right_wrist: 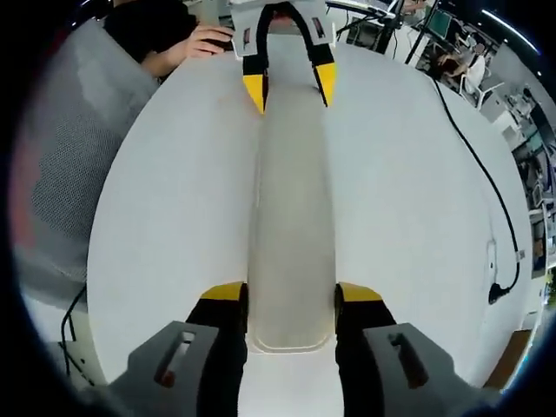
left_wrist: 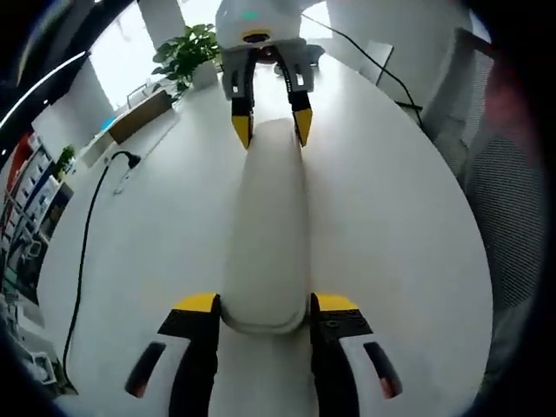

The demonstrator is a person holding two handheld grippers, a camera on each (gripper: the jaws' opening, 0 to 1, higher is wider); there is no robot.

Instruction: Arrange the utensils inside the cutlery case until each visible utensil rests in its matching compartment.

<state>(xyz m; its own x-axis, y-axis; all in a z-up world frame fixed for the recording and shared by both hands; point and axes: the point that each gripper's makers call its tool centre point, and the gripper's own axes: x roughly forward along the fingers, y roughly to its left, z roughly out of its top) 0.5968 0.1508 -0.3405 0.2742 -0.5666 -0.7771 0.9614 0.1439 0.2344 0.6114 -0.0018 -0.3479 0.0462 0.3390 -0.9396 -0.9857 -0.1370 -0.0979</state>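
A long white cutlery case (left_wrist: 265, 234) lies lengthwise on the white table (left_wrist: 400, 217), its lid closed and its contents hidden. My left gripper (left_wrist: 265, 304) clamps the near end, one yellow-tipped jaw on each side. At the far end, the right gripper (left_wrist: 272, 129) grips the case the same way. In the right gripper view the case (right_wrist: 292, 226) runs away from my right gripper (right_wrist: 292, 294), which is shut on its near end, while the left gripper (right_wrist: 291, 87) holds the far end.
A black cable (left_wrist: 82, 261) trails along the table's left side toward a wooden box (left_wrist: 139, 117) and a potted plant (left_wrist: 187, 52). A grey mesh chair (right_wrist: 61, 174) stands beside the table. A person's hand (right_wrist: 204, 39) rests on the far edge.
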